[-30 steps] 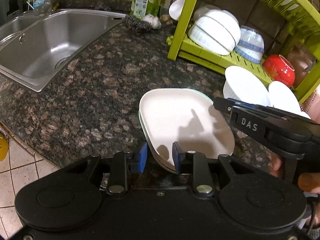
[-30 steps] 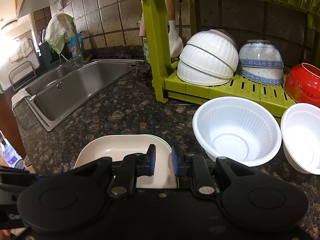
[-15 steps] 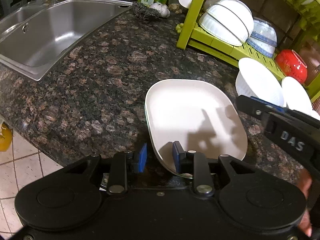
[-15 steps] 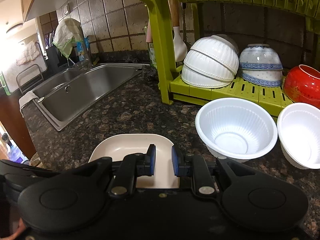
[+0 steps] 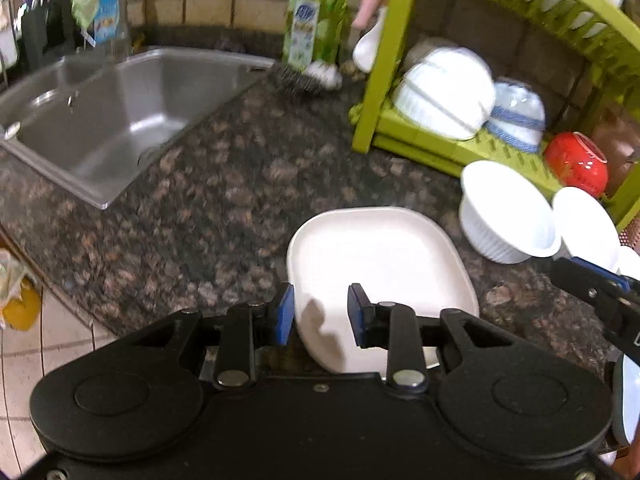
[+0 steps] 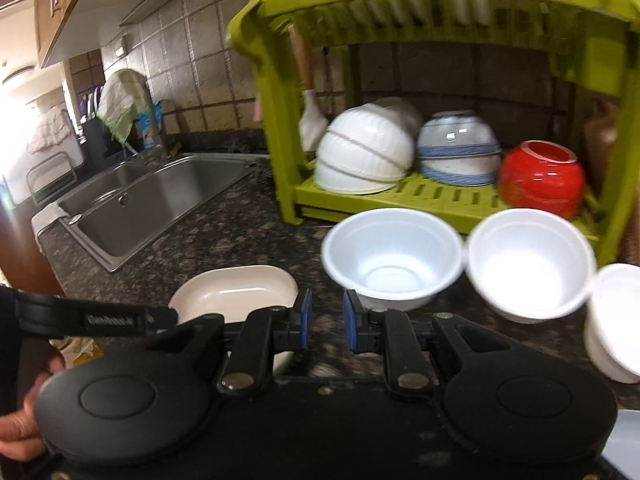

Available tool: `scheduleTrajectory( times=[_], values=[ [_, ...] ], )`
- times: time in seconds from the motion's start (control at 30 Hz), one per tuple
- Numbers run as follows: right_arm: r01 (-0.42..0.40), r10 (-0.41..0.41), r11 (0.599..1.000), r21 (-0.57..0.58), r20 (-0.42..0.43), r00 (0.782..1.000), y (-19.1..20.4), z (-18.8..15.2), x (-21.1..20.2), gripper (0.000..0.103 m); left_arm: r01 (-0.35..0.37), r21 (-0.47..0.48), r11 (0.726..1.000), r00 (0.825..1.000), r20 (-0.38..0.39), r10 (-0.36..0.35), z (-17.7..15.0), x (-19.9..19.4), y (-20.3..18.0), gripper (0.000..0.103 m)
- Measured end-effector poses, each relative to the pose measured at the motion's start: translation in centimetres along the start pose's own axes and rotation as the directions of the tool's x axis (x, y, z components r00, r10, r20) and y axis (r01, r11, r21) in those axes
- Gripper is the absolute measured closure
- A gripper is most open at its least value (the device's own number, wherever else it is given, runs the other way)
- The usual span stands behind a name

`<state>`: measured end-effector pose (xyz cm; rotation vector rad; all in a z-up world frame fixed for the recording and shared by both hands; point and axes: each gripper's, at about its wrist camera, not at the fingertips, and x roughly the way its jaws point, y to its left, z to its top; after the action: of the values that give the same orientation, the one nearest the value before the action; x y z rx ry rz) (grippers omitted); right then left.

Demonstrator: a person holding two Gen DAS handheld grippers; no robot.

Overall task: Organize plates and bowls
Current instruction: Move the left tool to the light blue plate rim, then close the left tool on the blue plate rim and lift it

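A cream square plate [image 5: 380, 264] [image 6: 236, 292] lies on the granite counter. My left gripper [image 5: 320, 312] is open, its fingers standing either side of the plate's near-left rim. My right gripper [image 6: 326, 316] hovers over bare counter just right of the plate, slightly open and empty. Ahead of it stand a ribbed white bowl [image 6: 392, 256] [image 5: 508, 216] and a second white bowl [image 6: 528, 260] [image 5: 588, 224]. A third white one [image 6: 616, 320] is at the right edge. The green rack [image 6: 440, 200] holds stacked white bowls [image 6: 364, 152], blue-patterned bowls [image 6: 460, 148] and a red bowl [image 6: 540, 180].
A steel sink [image 5: 120, 112] is sunk into the counter at the left. A detergent bottle [image 5: 308, 28] and a scrubber [image 5: 296, 80] stand by the rack's left post. The counter edge drops to tiled floor [image 5: 24, 360] at the near left. A hand [image 6: 24, 420] holds the left gripper.
Both views have tilted up toward the rack. My right gripper has moved right, off the plate and toward the white bowls. Neither gripper's finger gap has changed, and the plate stays on the counter.
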<state>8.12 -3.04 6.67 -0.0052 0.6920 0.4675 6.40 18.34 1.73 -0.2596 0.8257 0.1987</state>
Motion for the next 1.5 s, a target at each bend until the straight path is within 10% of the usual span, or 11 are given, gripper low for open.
scheduleTrajectory(
  times=[0.4, 0.87, 1.5],
  values=[
    [0.137, -0.141, 0.988, 0.066, 0.051, 0.989, -6.7, -1.8, -6.4, 0.083, 0.126, 0.176, 0.976, 0.992, -0.007, -0.127, -1.5, -1.2, -8.2, 0.064],
    [0.363, -0.357, 0.896, 0.255, -0.074, 0.931, -17.5, -6.1, -12.6, 0.081, 0.339, 0.363, 0.868, 0.940, -0.179, -0.292, -5.5, -1.1, -19.2, 0.061],
    [0.362, -0.277, 0.846, 0.391, -0.257, 0.926, -23.2, -9.9, -13.1, 0.063, 0.430, 0.366, 0.826, 0.889, -0.331, -0.316, -8.1, 0.2, -25.4, 0.054]
  ],
)
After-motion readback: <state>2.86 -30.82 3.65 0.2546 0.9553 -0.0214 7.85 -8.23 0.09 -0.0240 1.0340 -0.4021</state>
